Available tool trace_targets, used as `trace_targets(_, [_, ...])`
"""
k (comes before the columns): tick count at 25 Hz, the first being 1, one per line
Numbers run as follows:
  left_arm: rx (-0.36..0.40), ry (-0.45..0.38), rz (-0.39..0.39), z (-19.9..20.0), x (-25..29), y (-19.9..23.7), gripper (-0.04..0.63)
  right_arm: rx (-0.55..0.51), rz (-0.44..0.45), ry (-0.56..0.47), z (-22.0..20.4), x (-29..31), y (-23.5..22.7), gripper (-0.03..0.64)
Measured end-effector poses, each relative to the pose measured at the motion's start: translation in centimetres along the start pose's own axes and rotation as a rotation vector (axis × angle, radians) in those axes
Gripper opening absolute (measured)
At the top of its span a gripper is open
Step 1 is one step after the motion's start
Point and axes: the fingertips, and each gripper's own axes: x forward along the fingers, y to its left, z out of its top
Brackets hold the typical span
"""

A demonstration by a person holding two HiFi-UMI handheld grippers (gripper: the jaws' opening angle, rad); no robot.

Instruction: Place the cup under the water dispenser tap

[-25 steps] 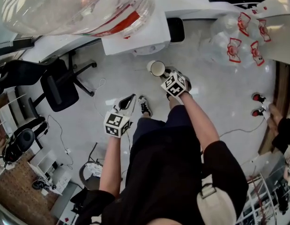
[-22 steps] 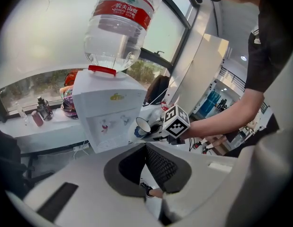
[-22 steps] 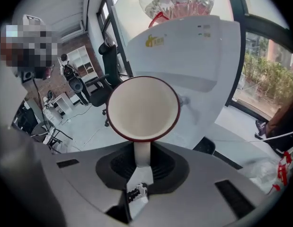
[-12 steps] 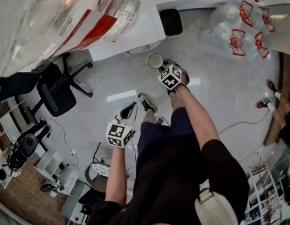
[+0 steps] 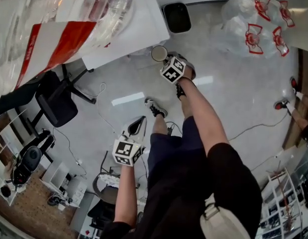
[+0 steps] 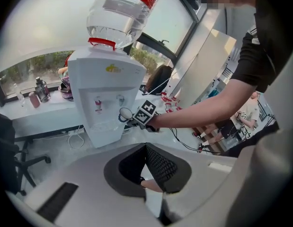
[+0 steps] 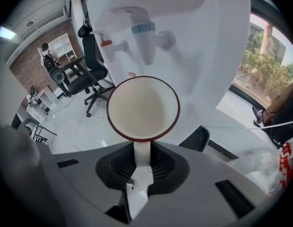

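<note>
A white cup (image 7: 143, 109) with a red rim is held by its handle (image 7: 142, 151) in my right gripper (image 7: 142, 162), which is shut on it. The cup's mouth sits just below the blue tap (image 7: 145, 37) of the white water dispenser (image 7: 203, 56); a red tap (image 7: 108, 44) is to its left. In the head view the cup (image 5: 159, 53) is at the dispenser's front (image 5: 124, 39), ahead of my right gripper (image 5: 166, 62). My left gripper (image 5: 136, 126) hangs lower and apart, jaws shut and empty (image 6: 146, 148). From there I see the dispenser (image 6: 106, 98) and cup (image 6: 125, 114).
A large water bottle (image 6: 122, 13) sits on top of the dispenser. A black office chair (image 5: 56, 103) stands at the left, several empty bottles (image 5: 253, 19) at the right and a black bin (image 5: 176, 17) behind. Cables (image 5: 253, 128) lie on the floor.
My right gripper has carried the cup closer to the dispenser front. The left gripper has sunk lower in the head view. The dispenser and its bottle fill more of the picture.
</note>
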Motion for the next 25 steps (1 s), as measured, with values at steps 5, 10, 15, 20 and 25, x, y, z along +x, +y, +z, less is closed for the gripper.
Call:
trace_targets(5, [-0.027, 0.011, -0.003, -0.5, 0.6, -0.1, -0.003, -0.013, -0.019, 0.034, -0.2, 2.1, -1.0, 0.038])
trace_targets(10, [-0.020, 0.017, -0.004, -1.1, 1.0, -0.1, -0.003, -0.036, -0.030, 0.079, -0.7, 3.7, -1.3, 0.038])
trace_targets(15, [-0.054, 0.051, -0.009, -2.7, 0.9, -1.0, -0.003, -0.066, -0.039, 0.099, -0.5, 4.9, -1.5, 0.038])
trace_targets(20, [-0.068, 0.070, -0.015, -3.8, 1.2, -1.3, -0.003, -0.085, -0.046, 0.125, -0.3, 5.9, -2.0, 0.040])
trace_targets(25, [-0.070, 0.067, -0.028, -4.1, 2.0, -1.8, -0.003, -0.111, -0.046, 0.125, 0.5, 6.4, -2.6, 0.040])
